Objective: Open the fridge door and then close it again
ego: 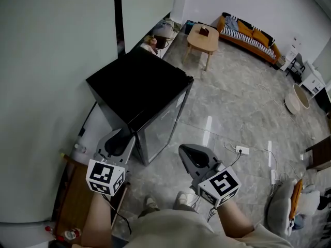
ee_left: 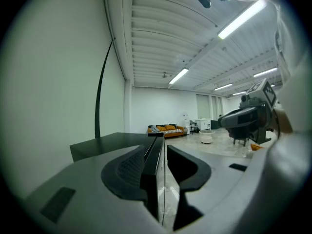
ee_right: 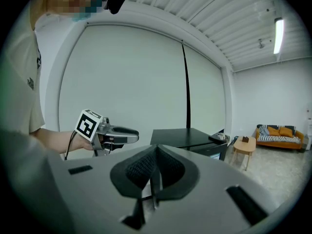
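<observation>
Small black fridge point(ego: 137, 84) stands against the wall, door point(ego: 161, 129) shut

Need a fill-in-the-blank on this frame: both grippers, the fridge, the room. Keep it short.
1. The left gripper is ___ (open/shut).
2. The right gripper is ___ (open/shut).
3. The fridge door is ___ (open/closed).
4. The wooden table stands in front of the orange ___.

Missing words: open; shut; closed; sofa.

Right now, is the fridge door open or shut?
Shut. In the head view the door lies flush with the fridge, its edge in line with the black top, and no gap shows.
</observation>
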Tool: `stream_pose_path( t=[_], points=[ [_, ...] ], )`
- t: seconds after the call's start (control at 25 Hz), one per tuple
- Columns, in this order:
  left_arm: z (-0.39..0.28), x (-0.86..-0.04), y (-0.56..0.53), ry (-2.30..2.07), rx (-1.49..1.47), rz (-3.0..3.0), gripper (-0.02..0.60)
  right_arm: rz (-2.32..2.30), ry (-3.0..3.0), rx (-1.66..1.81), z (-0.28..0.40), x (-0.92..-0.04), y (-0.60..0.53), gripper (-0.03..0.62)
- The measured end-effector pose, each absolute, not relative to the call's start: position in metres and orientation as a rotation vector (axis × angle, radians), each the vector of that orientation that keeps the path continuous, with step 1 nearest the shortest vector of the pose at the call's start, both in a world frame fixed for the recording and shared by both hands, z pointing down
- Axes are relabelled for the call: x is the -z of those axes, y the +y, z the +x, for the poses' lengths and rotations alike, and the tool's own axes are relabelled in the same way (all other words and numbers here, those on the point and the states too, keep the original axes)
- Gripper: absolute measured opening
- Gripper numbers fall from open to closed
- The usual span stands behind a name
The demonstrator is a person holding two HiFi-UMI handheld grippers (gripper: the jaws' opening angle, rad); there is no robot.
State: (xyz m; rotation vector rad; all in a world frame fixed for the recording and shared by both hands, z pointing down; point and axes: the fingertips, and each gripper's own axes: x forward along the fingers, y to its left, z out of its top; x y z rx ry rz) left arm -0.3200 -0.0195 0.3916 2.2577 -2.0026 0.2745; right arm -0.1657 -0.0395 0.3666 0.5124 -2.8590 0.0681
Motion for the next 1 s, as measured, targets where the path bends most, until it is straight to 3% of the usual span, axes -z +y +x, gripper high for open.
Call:
stream_pose_path(
  t=[1.0],
  points=[
    [-0.343,-0.476,-0.057,-1.781,-0.276,2.281,0.153,0.478,-2.709,-0.210,-0.221,-0.444,-0.039,-0.003]
  ],
)
